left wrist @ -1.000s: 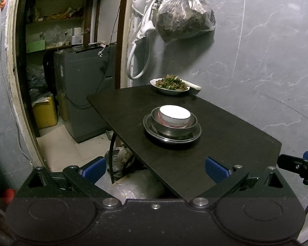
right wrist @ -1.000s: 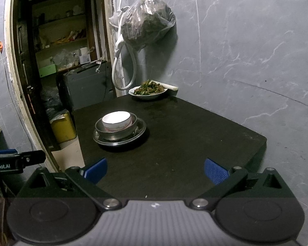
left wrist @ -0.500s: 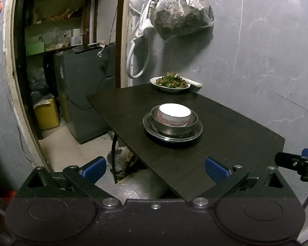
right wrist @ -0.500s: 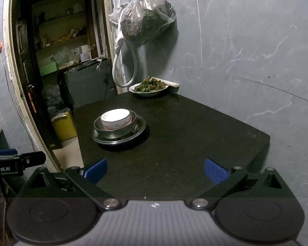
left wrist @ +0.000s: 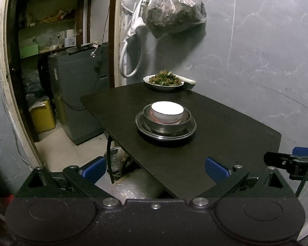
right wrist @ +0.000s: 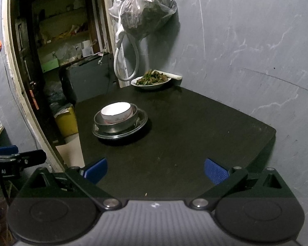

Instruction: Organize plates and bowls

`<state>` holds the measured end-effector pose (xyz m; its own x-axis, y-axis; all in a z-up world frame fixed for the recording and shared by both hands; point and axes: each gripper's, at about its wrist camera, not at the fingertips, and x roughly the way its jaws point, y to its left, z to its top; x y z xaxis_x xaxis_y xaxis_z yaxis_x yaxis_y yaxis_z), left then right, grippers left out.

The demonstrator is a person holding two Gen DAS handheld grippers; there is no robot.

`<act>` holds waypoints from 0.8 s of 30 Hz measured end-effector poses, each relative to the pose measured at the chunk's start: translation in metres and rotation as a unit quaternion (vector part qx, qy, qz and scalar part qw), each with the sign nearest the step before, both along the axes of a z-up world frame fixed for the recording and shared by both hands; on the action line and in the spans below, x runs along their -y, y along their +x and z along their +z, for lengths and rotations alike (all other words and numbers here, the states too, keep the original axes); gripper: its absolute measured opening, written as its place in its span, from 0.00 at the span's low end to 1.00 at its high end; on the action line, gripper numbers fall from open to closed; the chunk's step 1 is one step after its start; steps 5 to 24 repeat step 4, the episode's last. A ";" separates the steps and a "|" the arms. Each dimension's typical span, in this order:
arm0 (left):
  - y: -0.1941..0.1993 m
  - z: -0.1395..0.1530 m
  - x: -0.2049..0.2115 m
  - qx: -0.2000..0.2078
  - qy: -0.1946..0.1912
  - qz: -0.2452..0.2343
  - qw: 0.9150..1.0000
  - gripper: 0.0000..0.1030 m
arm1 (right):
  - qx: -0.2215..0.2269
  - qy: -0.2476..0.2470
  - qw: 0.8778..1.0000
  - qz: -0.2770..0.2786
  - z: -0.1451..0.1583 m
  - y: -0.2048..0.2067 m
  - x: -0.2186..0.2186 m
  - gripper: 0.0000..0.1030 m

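The white bowl [left wrist: 167,112] sat nested in a steel bowl [left wrist: 166,122] on a steel plate [left wrist: 166,132], mid-surface [left wrist: 225,131]. The white one looked breakable and glazed-slick; the steel looked light and stiff. I'd take each by its rim. The left tool [left wrist: 155,169] and right tool [right wrist: 156,170] hung spread wide, empty, well short of the stack.

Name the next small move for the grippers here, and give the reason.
Probably ease the left gripper forward toward the white bowl. It is the top of the stack, nested in the steel bowl on the steel plate, and both grippers are open, empty and short of it.
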<state>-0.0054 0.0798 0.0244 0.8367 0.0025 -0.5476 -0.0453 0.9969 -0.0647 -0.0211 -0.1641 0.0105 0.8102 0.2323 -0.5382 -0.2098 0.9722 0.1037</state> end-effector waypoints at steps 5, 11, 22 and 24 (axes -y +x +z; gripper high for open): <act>0.007 -0.002 0.004 -0.005 0.002 -0.002 1.000 0.99 | -0.004 0.002 1.000 -0.001 -0.003 0.006 0.004 1.00; 0.007 -0.002 0.004 -0.005 0.002 -0.002 1.000 0.99 | -0.004 0.002 1.000 -0.001 -0.003 0.006 0.004 1.00; 0.007 -0.002 0.004 -0.005 0.002 -0.002 1.000 0.99 | -0.004 0.002 1.000 -0.001 -0.003 0.006 0.004 1.00; 0.007 -0.002 0.004 -0.005 0.002 -0.002 1.000 0.99 | -0.004 0.002 1.000 -0.001 -0.003 0.006 0.004 1.00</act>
